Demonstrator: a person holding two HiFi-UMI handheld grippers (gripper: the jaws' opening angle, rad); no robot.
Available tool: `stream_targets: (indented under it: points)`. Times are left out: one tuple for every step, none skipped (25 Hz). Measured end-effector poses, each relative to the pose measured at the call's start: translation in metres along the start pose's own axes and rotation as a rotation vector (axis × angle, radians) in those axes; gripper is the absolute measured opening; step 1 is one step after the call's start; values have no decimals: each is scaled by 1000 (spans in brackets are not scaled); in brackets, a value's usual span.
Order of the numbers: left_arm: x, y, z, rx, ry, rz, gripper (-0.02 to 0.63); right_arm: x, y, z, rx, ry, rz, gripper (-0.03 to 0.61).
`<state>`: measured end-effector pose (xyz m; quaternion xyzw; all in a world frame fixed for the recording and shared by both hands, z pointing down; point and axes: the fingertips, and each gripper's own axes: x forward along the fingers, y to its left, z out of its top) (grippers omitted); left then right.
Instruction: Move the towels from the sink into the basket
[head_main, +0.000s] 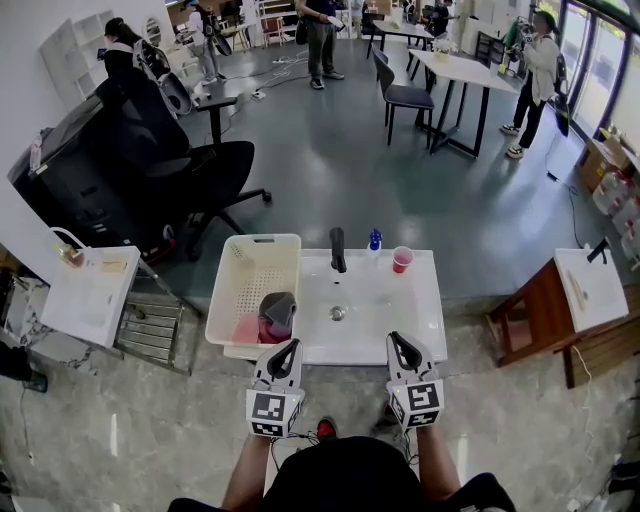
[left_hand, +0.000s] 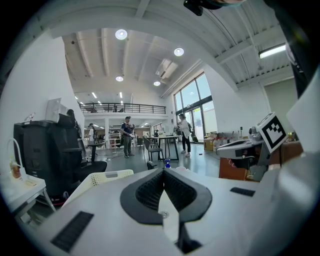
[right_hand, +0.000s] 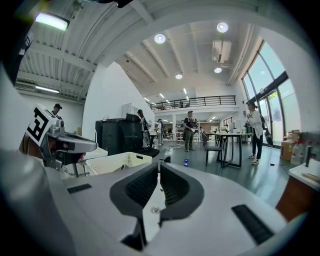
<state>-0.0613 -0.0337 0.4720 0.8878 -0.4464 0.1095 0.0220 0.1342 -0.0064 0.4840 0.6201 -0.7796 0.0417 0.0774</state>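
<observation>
Left of centre, a grey towel (head_main: 277, 310) and a pink towel (head_main: 246, 329) lie bunched in the basket (head_main: 262, 240), directly above the left gripper (head_main: 283, 357). The sink (head_main: 385, 305) looks bare. The left gripper and the farther right gripper (head_main: 404, 352) are both closed and empty.

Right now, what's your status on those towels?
Left claw shut, empty; right claw same. Towels in basket, sink bare. Path clear.

Support: a white rectangular sink unit (head_main: 420, 320) carried everything.
Left end: a white perforated plastic basket (head_main: 265, 240) rested there.
Back edge: black faucet (head_main: 338, 250), small blue bottle (head_main: 375, 240), red plastic cup (head_main: 402, 259).
</observation>
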Motion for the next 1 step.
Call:
stream_targets:
  points:
    - [0,0,-1,0,1,0,8,0,0,-1,1,0,0,41]
